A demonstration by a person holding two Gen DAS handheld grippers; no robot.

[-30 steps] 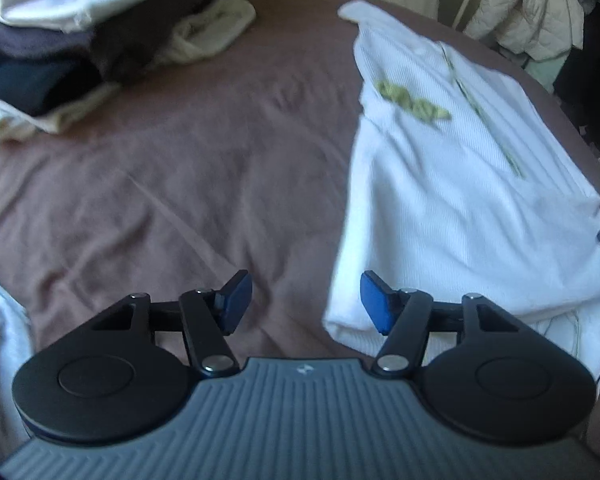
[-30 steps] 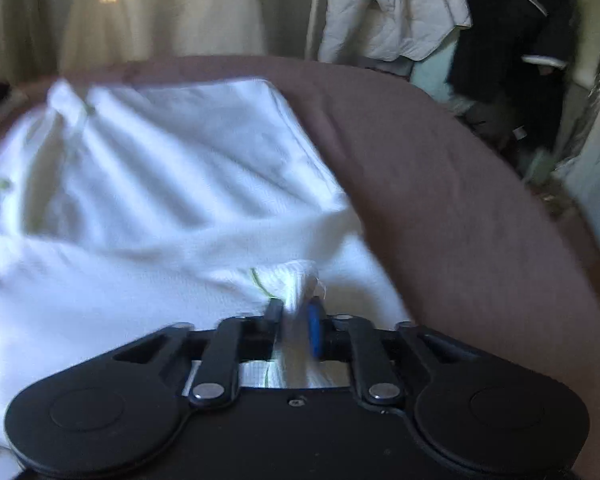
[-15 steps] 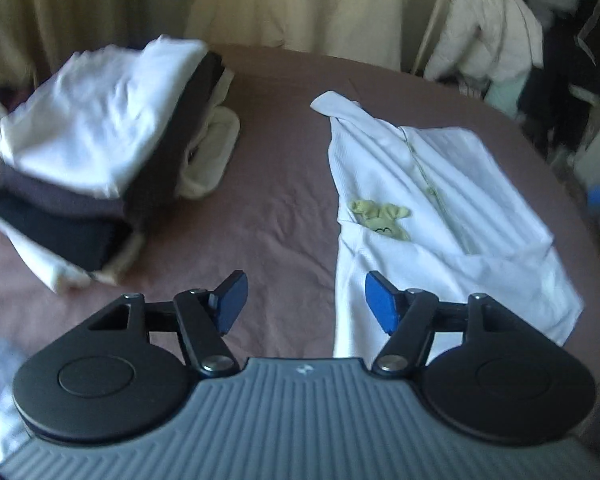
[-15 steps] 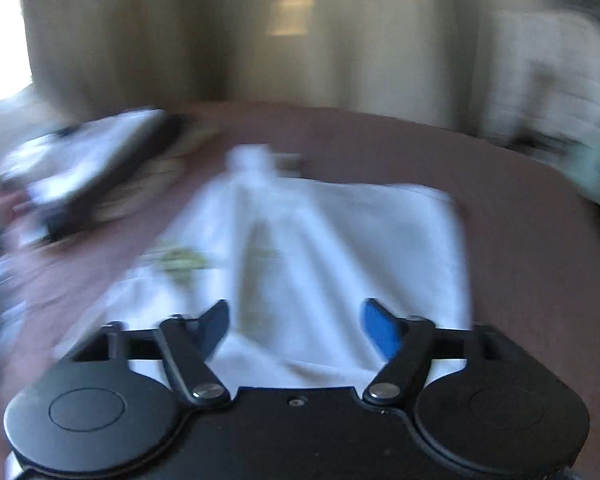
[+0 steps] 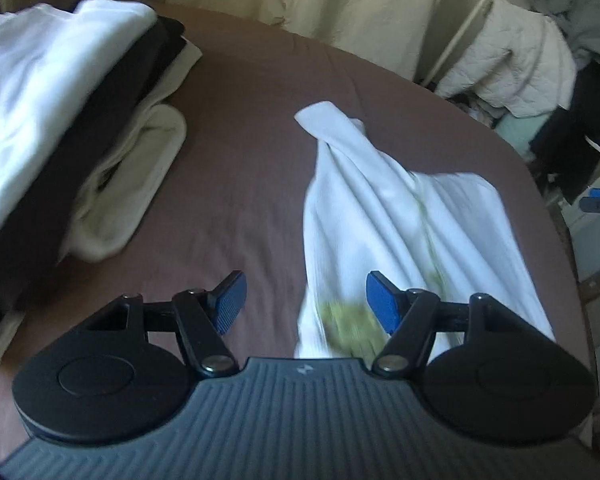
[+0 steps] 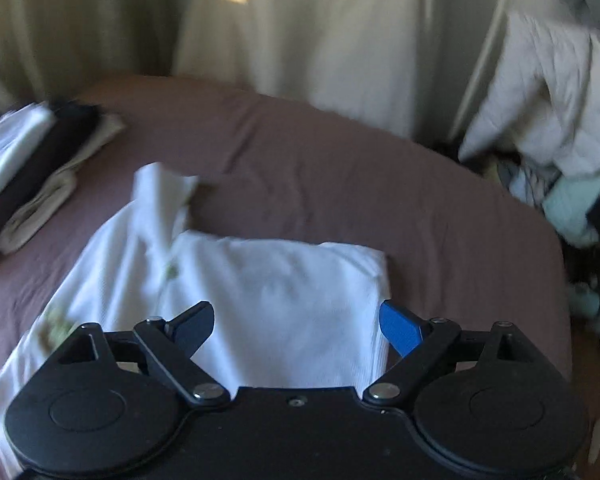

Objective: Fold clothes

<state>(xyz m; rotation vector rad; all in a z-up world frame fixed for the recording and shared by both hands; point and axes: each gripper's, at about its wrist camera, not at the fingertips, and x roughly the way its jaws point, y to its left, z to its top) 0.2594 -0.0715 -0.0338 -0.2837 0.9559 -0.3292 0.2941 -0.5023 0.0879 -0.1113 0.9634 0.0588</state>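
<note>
— Progress on the folding?
— Partway, by the look of it. White garment [image 5: 400, 216] lying on the brown bed cover [image 5: 240, 152], one side already turned over into a flat rectangular panel [image 6: 284, 292], seen best from the right wrist. Stack of folded clothes [image 5: 60, 92] sitting well apart at the far left, apparently finished work.
— Left to do?
— Probably the other side and the loose sleeve [image 5: 324, 120], twisted and pointing toward the far edge of the bed. Then likely a fold end to end, and onto the stack.
— Look of the garment?
— White, finely ribbed, soft and creased, with a green printed motif [image 5: 348, 320] near the close end and a thin green line down the middle. Blurred in both views.
— Tools?
— Left gripper [image 5: 302, 300] moderately open, holding nothing, hovering over the near end of the garment. Right gripper [image 6: 296, 324] spread wide, also holding nothing, above the folded panel, pads clear of the cloth.
</note>
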